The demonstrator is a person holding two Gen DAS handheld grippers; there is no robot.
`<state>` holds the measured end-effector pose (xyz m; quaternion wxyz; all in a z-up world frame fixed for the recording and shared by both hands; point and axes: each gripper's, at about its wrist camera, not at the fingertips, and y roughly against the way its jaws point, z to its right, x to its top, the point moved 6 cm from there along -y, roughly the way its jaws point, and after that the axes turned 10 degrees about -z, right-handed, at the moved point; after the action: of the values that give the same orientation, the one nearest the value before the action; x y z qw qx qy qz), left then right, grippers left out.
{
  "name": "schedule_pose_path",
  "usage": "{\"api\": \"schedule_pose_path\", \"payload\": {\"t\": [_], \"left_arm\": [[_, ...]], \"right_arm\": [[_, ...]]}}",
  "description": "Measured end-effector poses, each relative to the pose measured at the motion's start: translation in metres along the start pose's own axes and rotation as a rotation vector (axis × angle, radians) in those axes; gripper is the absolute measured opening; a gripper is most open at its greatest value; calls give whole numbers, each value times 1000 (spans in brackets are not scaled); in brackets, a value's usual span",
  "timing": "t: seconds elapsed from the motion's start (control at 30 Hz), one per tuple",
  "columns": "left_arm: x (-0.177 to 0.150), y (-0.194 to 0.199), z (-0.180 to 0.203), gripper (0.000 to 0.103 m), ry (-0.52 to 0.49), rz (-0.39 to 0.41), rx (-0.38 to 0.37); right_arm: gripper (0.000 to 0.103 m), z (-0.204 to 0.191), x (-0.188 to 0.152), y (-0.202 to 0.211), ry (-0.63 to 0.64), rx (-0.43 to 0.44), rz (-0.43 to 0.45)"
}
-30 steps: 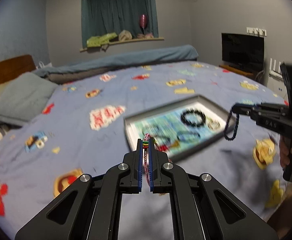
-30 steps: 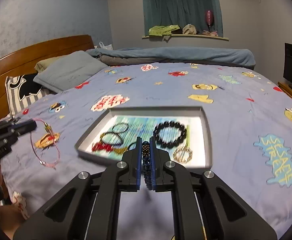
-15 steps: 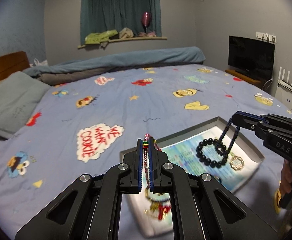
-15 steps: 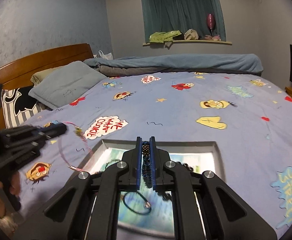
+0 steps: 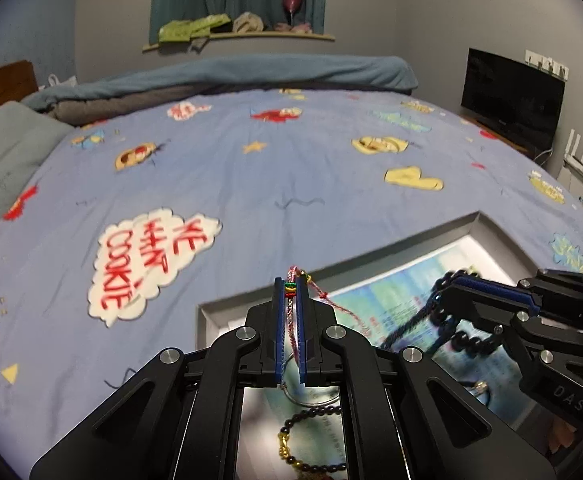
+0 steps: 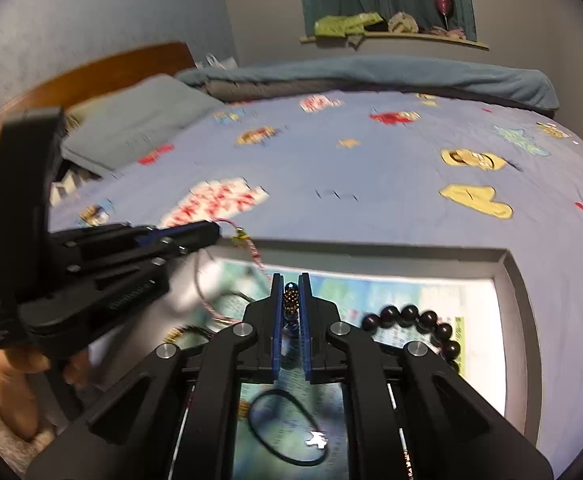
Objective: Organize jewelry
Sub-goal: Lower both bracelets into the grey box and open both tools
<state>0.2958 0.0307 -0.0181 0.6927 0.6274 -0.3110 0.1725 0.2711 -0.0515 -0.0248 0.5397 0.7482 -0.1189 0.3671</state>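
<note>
My left gripper (image 5: 290, 284) is shut on a pink braided string bracelet (image 5: 339, 311) with small green, yellow and red beads; its loop hangs over the near-left corner of the grey tray (image 5: 375, 262). My right gripper (image 6: 290, 280) is shut on a dark blue beaded bracelet (image 6: 290, 300), held over the tray (image 6: 431, 254). Each gripper shows in the other's view: the right gripper (image 5: 445, 286) at right, the left gripper (image 6: 215, 234) at left. In the tray lie a large black bead bracelet (image 6: 419, 320), a thin black cord loop (image 6: 287, 426) and a dark-and-gold bead bracelet (image 5: 307, 440).
The tray rests on a blue cartoon-print bedspread (image 5: 251, 184). A grey pillow (image 6: 139, 120) and wooden headboard (image 6: 91, 80) are at left, a folded blanket (image 5: 251, 72) at the far edge, a television (image 5: 511, 100) at right. A person's hand (image 6: 15, 368) grips the left handle.
Both grippers have moved forward and down over the tray, which now sits close beneath them. They have drawn nearer to each other. Each stays shut on its bracelet.
</note>
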Motion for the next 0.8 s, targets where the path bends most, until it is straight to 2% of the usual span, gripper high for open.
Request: {"api": "schedule_pose_path", "payload": {"t": [0.2, 0.43, 0.5, 0.53, 0.57, 0.73, 0.8], "left_arm": [[-6, -10, -3, 6, -4, -22, 17], [-9, -12, 1, 7, -25, -41, 40], [-10, -10, 0, 17, -20, -45, 48], [-10, -8, -1, 29, -14, -41, 51], [-10, -5, -1, 32, -10, -33, 49], [-13, 12, -2, 32, 4, -16, 62], [-13, 22, -2, 32, 12, -9, 60]], "right_arm": [[7, 7, -7, -8, -26, -42, -32], [8, 13, -7, -7, -46, -44, -39], [14, 16, -6, -6, -60, -37, -38], [19, 17, -5, -4, -69, -34, -35], [27, 19, -4, -1, -75, -30, -29], [27, 25, -3, 22, -92, -46, 1], [31, 25, -5, 32, -96, -49, 13]]}}
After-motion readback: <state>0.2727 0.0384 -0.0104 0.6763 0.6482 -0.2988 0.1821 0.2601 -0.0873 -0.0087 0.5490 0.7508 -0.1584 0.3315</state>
